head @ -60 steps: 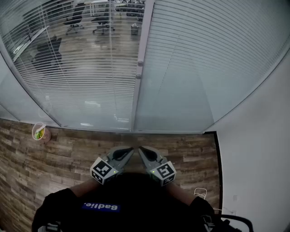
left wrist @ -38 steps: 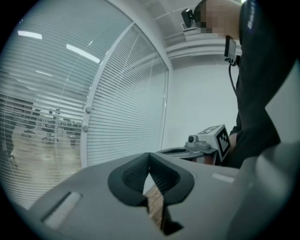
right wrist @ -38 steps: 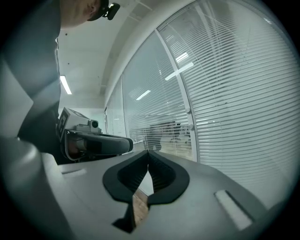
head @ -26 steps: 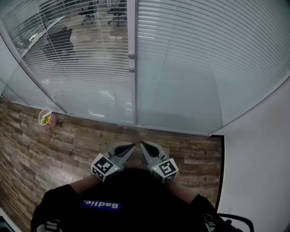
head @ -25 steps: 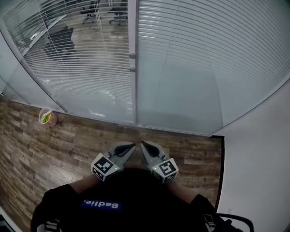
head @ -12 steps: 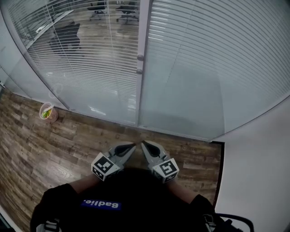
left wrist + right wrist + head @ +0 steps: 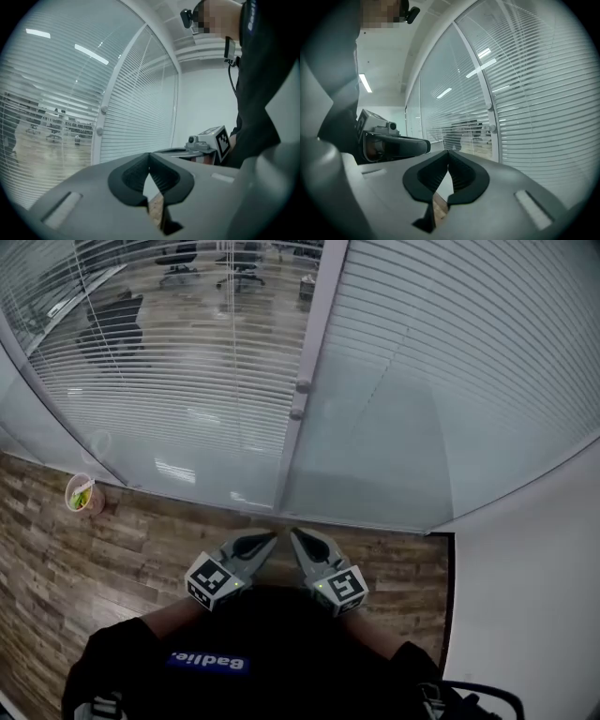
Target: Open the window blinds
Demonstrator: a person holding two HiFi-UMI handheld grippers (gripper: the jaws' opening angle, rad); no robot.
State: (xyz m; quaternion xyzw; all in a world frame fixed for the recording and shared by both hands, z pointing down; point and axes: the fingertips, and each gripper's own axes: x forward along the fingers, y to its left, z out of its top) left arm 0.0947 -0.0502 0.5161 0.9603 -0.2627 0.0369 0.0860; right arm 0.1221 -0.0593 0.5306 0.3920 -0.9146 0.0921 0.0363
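A glass wall fills the upper part of the head view. The blinds on the left pane have their slats turned flat, and an office shows through. White slats close off the right pane's blinds. Two small round knobs sit on the frame post between the panes, also seen as knobs and knobs. My left gripper and right gripper hang side by side low over the wooden floor, short of the glass. Both are shut and hold nothing. Left gripper and right gripper tips meet.
A cup with green contents stands on the wood floor by the glass at the left. A white wall closes the right side. Office chairs stand behind the left pane.
Both grippers have moved on together toward the glass wall, still shut and side by side. The frame post and its knobs have shifted right in the head view.
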